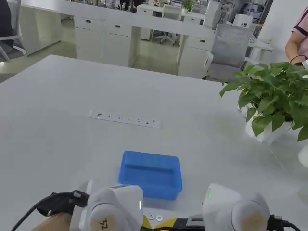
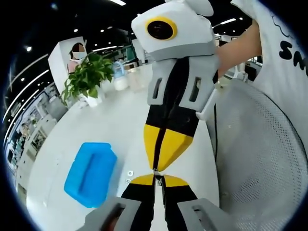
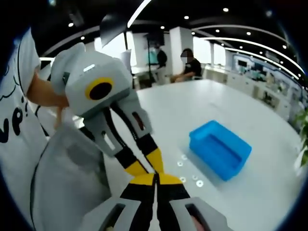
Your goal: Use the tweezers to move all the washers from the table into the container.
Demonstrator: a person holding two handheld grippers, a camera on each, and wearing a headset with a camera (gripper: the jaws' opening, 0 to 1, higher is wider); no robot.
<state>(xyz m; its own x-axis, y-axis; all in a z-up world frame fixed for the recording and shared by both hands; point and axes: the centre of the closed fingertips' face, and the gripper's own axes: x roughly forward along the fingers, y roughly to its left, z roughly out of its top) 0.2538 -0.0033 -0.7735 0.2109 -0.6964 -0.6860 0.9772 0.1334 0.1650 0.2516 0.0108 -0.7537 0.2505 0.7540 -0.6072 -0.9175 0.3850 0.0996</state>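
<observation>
Left tongs and right tongs were found closed, tips meeting; washers were noted at two o'clock of the right.

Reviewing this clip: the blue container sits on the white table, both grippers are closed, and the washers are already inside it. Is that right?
Not quite. The washers lie on the table beside the blue container, not inside it, as the right gripper view shows. The rest holds.
</observation>
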